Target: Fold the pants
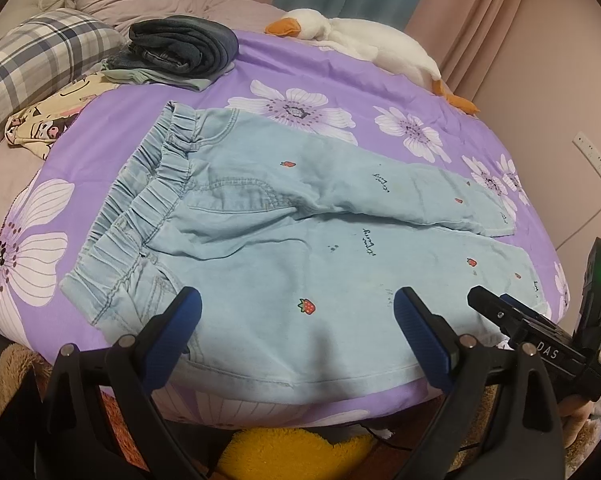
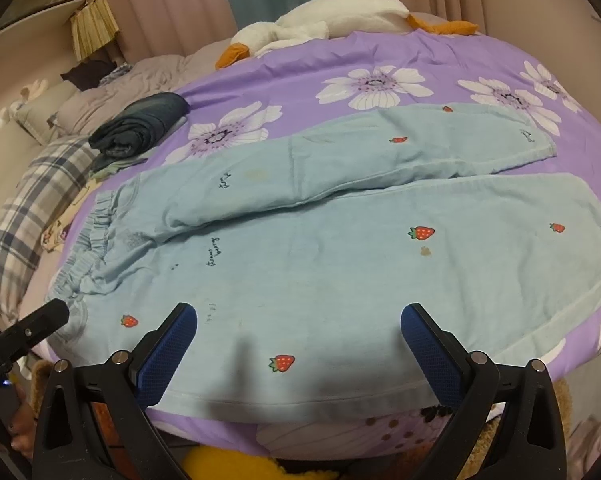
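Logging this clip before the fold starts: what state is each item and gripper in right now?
Light blue pants: spread flat, unfolded, legs side by side, not gripped.
Left gripper: fingers open, empty, over the near pant edge.
Right gripper: fingers open, empty, over the near leg.
Dark jeans: folded, on a small clothes stack.
Plush goose: lying at the far edge of the bed.

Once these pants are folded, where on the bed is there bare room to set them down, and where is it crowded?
Bare purple sheet lies between the light blue pants and the plush goose. Crowded: the head end, with the folded dark jeans, plaid pillow and cartoon-print cloth. The pants reach nearly to the near edge.
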### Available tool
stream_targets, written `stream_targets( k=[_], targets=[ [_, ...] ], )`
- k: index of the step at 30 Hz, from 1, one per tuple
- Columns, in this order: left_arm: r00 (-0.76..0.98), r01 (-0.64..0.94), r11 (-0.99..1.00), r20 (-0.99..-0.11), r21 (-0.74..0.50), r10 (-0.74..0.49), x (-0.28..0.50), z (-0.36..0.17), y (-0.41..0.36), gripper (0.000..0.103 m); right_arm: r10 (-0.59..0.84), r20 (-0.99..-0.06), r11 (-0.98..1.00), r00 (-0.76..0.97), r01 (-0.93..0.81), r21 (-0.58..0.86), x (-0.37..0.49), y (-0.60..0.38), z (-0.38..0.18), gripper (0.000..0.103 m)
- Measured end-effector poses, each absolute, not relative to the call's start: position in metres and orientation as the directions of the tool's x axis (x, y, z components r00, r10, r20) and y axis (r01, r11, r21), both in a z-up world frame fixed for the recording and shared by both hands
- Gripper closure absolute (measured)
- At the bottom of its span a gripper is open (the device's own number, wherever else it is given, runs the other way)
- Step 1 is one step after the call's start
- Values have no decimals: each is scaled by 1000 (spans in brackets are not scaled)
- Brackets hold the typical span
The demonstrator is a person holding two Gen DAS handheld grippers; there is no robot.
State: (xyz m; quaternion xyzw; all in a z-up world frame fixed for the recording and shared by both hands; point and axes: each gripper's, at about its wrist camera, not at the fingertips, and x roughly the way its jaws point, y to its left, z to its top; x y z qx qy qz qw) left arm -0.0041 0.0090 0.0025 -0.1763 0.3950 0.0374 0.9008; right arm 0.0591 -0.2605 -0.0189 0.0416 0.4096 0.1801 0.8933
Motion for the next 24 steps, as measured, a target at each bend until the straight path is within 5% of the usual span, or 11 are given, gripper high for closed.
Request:
stream_targets(
  k=[24],
  targets=[
    [690, -207, 936, -721, -283, -65, -2, 2, 8, 8, 358, -719, 931, 596, -284, 228, 63, -261, -20, 2]
  ],
)
